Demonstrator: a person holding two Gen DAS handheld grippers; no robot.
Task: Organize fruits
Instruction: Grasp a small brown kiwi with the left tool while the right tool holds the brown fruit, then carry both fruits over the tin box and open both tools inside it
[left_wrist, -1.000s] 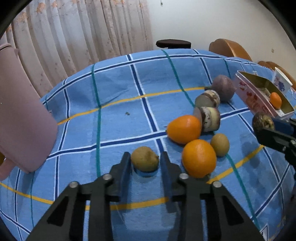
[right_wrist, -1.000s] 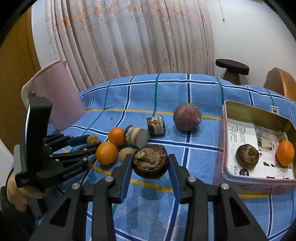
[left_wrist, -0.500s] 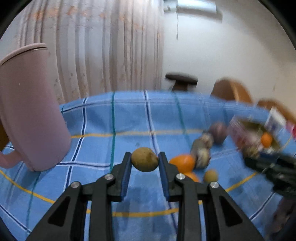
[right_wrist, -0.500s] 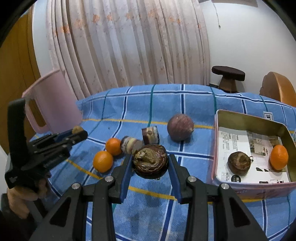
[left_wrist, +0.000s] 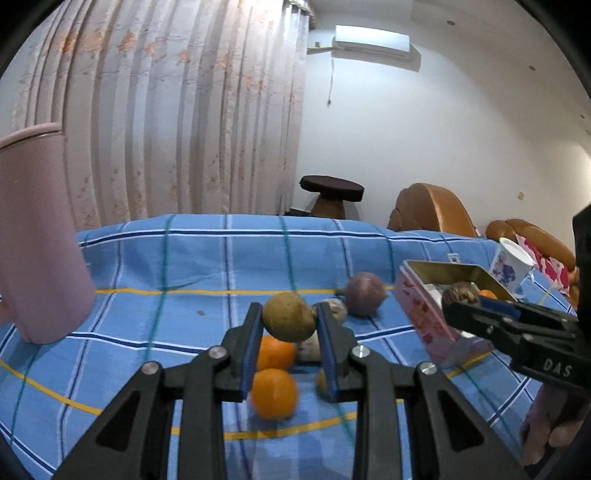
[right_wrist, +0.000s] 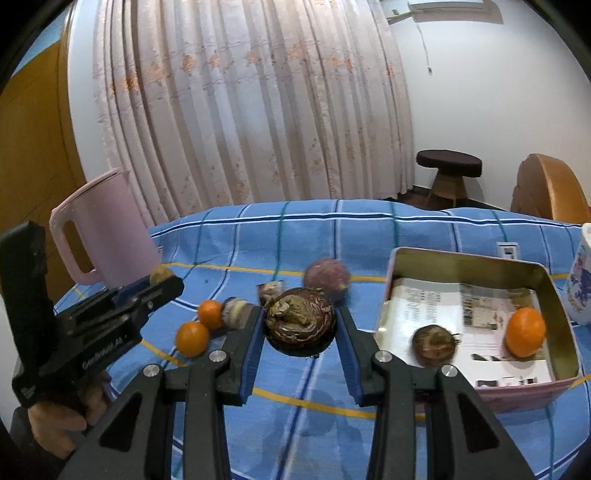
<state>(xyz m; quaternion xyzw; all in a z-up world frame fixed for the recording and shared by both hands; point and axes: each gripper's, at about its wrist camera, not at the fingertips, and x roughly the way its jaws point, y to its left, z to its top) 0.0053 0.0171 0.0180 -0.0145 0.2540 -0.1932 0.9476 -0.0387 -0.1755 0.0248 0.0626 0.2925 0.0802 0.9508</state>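
Note:
My left gripper (left_wrist: 289, 317) is shut on a small olive-brown fruit (left_wrist: 288, 315) and holds it above the blue checked cloth. Below it lie two oranges (left_wrist: 274, 393) and cut fruit pieces. My right gripper (right_wrist: 300, 325) is shut on a dark brown wrinkled fruit (right_wrist: 300, 322), held above the cloth just left of the open tin box (right_wrist: 461, 260). The box holds an orange (right_wrist: 525, 331) and a brown fruit (right_wrist: 434, 345). A purple round fruit (right_wrist: 327, 275) lies behind on the cloth. The left gripper shows in the right wrist view (right_wrist: 162, 280), and the right gripper in the left wrist view (left_wrist: 458, 301).
A pink jug (right_wrist: 101, 229) stands at the left of the table. A paper cup (left_wrist: 511, 262) stands behind the box. Two oranges (right_wrist: 192, 338) and cut pieces (right_wrist: 236, 312) lie mid-cloth. A stool (right_wrist: 448, 166) and wooden chairs stand beyond the table.
My left gripper has lifted the olive-brown fruit off the cloth and tilted up. My right gripper, still holding the dark fruit, has risen a little and moved toward the box.

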